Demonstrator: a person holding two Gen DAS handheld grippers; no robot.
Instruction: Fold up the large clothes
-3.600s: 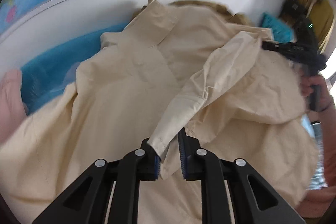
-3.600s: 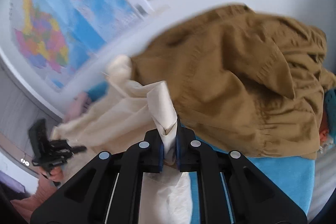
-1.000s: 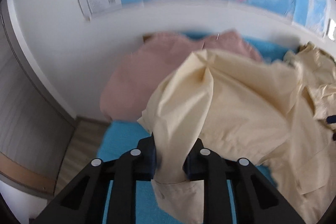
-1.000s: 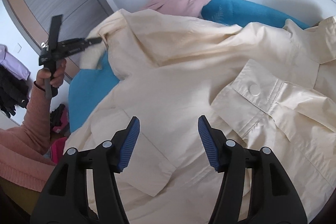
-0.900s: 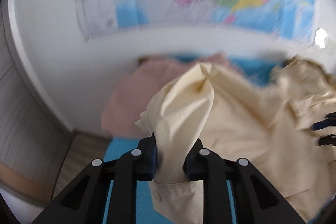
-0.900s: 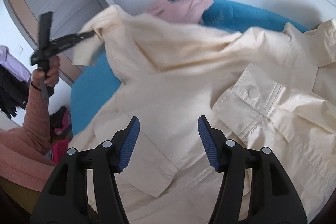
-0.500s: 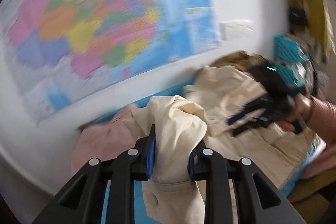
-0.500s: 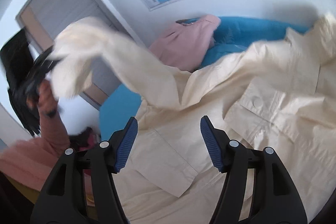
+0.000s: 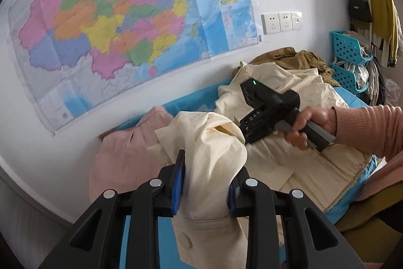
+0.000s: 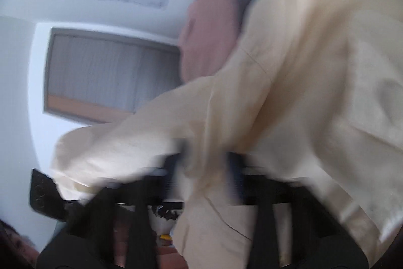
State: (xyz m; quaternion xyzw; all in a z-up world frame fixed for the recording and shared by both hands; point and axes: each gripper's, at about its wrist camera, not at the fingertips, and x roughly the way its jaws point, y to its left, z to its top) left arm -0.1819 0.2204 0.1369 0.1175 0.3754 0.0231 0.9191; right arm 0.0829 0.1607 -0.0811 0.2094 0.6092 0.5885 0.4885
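A large cream jacket point(image 9: 297, 97) lies spread over a blue-covered bed point(image 9: 196, 97). My left gripper point(image 9: 205, 188) holds a thick bunch of its sleeve, lifted off the bed; its jaws are opening, with the cloth still filling the gap between the blue pads point(image 9: 177, 183). The black body of the right gripper point(image 9: 267, 115) reaches in from the right, held by a hand, its tips hidden behind the raised fold. In the blurred right wrist view my right gripper point(image 10: 206, 168) is shut on a fold of the cream jacket point(image 10: 302, 67).
A pink garment point(image 9: 131, 150) lies at the bed's left end against the wall, and a brown garment point(image 9: 297, 57) is piled behind the jacket. A map point(image 9: 126, 24) covers the wall. Blue baskets point(image 9: 347, 49) stand at the right. A pink-sleeved arm point(image 9: 365, 127) crosses the bed's right side.
The right gripper went from wide open above the jacket to shut on its fabric, rolling as it dropped. The left gripper swung right and upward with the sleeve, its jaws spreading slightly.
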